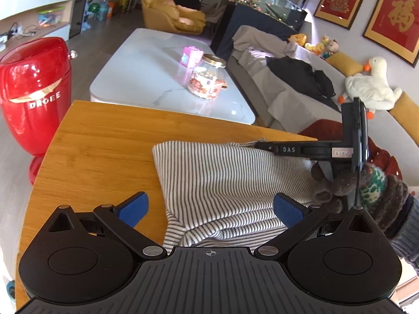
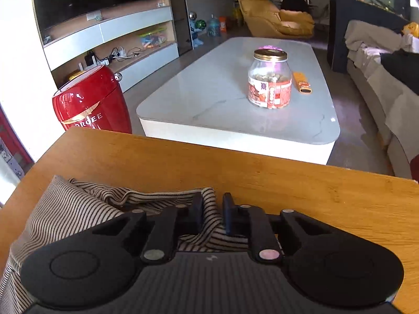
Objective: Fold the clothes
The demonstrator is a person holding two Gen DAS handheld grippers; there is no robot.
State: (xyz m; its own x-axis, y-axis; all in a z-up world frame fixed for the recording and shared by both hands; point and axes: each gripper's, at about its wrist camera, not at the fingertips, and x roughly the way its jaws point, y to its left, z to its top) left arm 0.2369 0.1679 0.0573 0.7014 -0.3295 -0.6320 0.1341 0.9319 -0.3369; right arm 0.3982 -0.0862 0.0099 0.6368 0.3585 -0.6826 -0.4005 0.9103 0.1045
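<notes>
A black-and-white striped garment [image 1: 222,183] lies bunched on the wooden table [image 1: 104,141]. My left gripper [image 1: 209,208] is open, its blue pads [image 1: 134,208] spread wide over the garment's near edge, holding nothing. My right gripper [image 2: 212,213] is shut on a fold of the striped garment [image 2: 78,209] at its far edge. The right gripper also shows in the left wrist view [image 1: 264,146], reaching in from the right, held by a gloved hand [image 1: 366,191].
A red bin [image 1: 34,91] stands left of the wooden table. Beyond the table's far edge is a white coffee table [image 2: 209,96] with a glass jar [image 2: 269,81]. A grey sofa [image 1: 288,91] with plush toys runs along the right.
</notes>
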